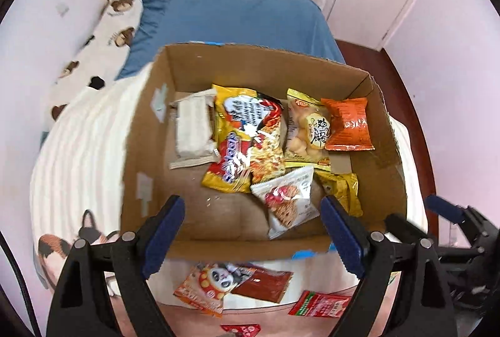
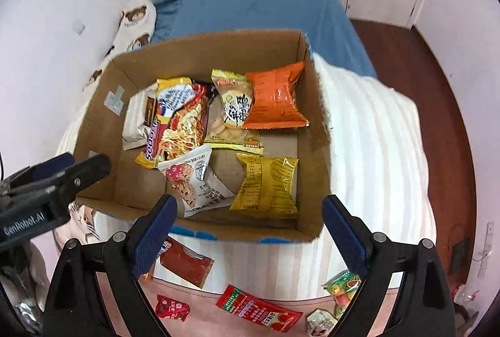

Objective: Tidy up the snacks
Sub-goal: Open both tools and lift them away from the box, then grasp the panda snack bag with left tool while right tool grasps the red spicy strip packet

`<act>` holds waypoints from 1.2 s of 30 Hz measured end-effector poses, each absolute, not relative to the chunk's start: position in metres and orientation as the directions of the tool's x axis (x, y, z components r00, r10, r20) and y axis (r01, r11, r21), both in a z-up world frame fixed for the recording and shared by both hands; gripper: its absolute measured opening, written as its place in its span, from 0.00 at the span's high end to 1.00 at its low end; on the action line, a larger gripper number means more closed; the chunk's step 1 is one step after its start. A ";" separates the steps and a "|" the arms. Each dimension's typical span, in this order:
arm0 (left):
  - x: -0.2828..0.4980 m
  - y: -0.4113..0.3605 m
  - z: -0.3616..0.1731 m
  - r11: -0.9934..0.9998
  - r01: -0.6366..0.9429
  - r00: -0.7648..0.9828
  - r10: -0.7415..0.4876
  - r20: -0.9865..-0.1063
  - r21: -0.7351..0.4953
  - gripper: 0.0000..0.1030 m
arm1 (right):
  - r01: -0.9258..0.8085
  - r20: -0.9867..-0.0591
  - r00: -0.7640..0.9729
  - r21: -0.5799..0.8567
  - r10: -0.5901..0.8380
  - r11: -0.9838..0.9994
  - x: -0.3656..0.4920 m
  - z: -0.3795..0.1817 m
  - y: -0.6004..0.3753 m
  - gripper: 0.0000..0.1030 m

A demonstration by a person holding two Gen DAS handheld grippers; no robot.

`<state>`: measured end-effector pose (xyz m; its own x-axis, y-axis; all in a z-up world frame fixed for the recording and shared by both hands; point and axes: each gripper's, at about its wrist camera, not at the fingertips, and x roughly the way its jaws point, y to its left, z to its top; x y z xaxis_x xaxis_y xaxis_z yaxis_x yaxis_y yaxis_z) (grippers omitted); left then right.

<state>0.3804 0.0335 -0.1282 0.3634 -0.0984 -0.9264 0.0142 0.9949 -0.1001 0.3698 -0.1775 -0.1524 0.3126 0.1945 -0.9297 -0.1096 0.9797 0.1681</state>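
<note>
Looking through the left wrist camera, the left tongs point(image 1: 251, 230) were seen spread wide and empty above the cardboard box point(image 1: 150, 130), where snack packets point(image 1: 250, 133) had been gathered. Through the right wrist camera, the right tongs point(image 2: 247, 232) were likewise parted, nothing held; a red sachet point(image 2: 257, 309) was left on the bed, presumably awaiting collection.

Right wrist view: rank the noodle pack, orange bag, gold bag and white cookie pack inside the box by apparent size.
1. Noodle pack
2. Orange bag and gold bag: look alike, unranked.
3. White cookie pack: partly hidden behind the finger, so unsure.
</note>
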 end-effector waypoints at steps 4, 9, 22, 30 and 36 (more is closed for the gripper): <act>0.355 0.035 -0.118 0.999 0.014 0.414 -0.053 -0.909 -0.052 0.14 | -0.114 -0.905 0.380 0.160 0.192 0.981 0.346 -0.133 -0.178 0.07; 0.326 0.035 -0.104 1.000 0.022 0.469 -0.025 -0.883 -0.017 0.14 | -0.138 -0.881 0.431 0.152 0.198 0.979 0.321 -0.113 -0.174 0.07; 0.264 0.039 -0.083 1.000 0.010 0.518 -0.024 -0.855 -0.022 0.14 | -0.129 -0.852 0.445 0.245 0.277 0.961 0.260 -0.095 -0.182 0.07; 0.253 0.067 -0.193 0.999 -0.034 0.251 0.028 -0.968 0.020 0.14 | -0.133 -0.957 0.144 0.234 0.253 0.963 0.243 -0.215 -0.184 0.07; 0.243 0.063 -0.256 0.988 0.088 0.131 0.114 -0.985 0.126 0.14 | -0.394 -1.000 -0.008 0.019 0.017 0.919 0.225 -0.303 -0.150 0.07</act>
<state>0.2432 0.0627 -0.2563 0.1310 0.1138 -0.9848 0.0878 0.9882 0.1259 0.2247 -0.1503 -0.3033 -0.0079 0.0174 -0.9998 -0.3940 0.9189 0.0191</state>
